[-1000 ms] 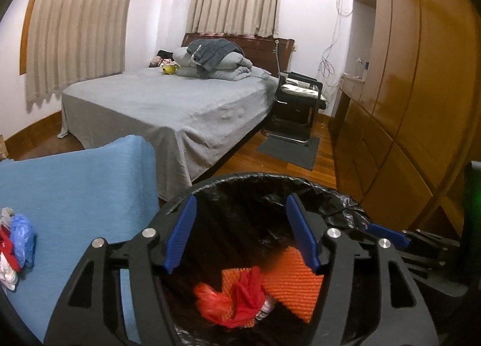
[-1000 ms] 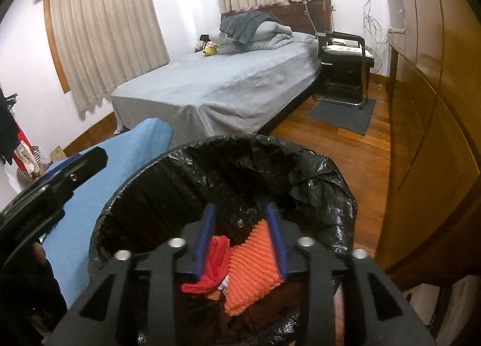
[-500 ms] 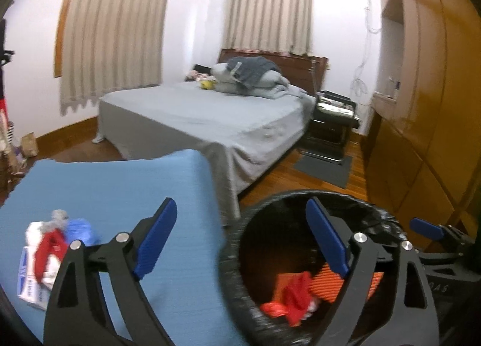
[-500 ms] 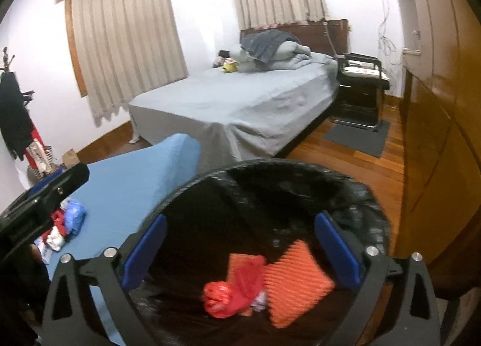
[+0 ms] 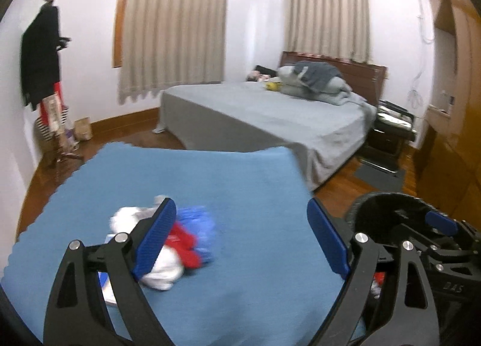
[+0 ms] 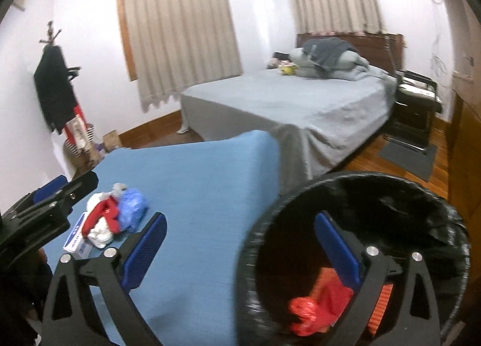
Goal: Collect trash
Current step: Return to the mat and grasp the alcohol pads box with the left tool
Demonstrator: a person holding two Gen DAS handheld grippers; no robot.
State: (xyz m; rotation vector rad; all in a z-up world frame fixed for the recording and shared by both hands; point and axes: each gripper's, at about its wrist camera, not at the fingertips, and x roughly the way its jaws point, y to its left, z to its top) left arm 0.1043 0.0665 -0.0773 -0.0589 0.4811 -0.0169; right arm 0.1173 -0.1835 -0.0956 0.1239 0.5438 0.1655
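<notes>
Holding both grippers empty with fingers spread wide, you have your left gripper (image 5: 240, 240) nearest the trash pile (image 5: 168, 243) on the blue cloth (image 5: 240, 183); your right gripper (image 6: 240, 249) straddles the bin rim (image 6: 249, 255), red scraps inside. Farther left, loose bags may slip or scatter if you pinch only one layer

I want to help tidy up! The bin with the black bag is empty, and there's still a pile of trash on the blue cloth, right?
Not quite. The black-bagged round bin is not empty: the right wrist view shows a crumpled red plastic bag and an orange ribbed piece inside. The pile of white, red and blue trash does lie on the blue cloth.
</notes>
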